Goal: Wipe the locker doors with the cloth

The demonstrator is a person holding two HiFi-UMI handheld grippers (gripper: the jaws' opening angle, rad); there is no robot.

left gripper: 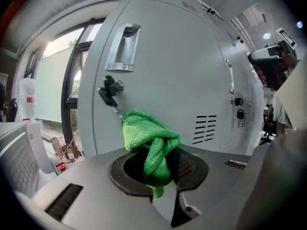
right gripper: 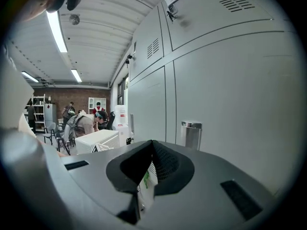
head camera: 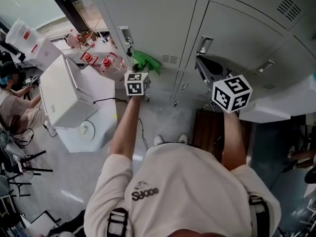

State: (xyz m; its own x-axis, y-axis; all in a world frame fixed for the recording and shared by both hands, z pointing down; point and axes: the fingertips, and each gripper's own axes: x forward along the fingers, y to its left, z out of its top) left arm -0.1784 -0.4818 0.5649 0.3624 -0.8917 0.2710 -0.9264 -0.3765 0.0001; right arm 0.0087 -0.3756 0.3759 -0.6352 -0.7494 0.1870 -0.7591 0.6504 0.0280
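The left hand-held gripper [left gripper: 158,163] is pinching a bright green microfibre cloth [left gripper: 148,137]. Its jaws are clamped on a twisted fold, and the rest of the cloth bunches up above them. The bunch sits against a pale grey metal locker door [left gripper: 187,71], just below a black keyed lock [left gripper: 110,91] and a recessed silver handle [left gripper: 123,48], and to the left of a set of vent slots [left gripper: 206,128]. From the left gripper view the cloth seems to touch the door, though the wide-angle lens makes actual contact hard to confirm.

In the head view, the left hand-held gripper [head camera: 139,69] is raised at the end of a straight arm. The green cloth [head camera: 146,61] lies on the lower left part of the locker door [head camera: 153,19], beside its vent.

The right hand-held gripper [head camera: 203,64] is held up in front of the neighbouring door, well apart from the cloth. In its own view the right hand-held gripper [right gripper: 149,164] has its jaws pressed together with only a thin slit between them and nothing held. A small silver handle [right gripper: 191,133] on another grey door [right gripper: 230,90] stands just beyond it.

A boxy white appliance [head camera: 61,90] stands on a white surface [head camera: 96,132] to the person's left.
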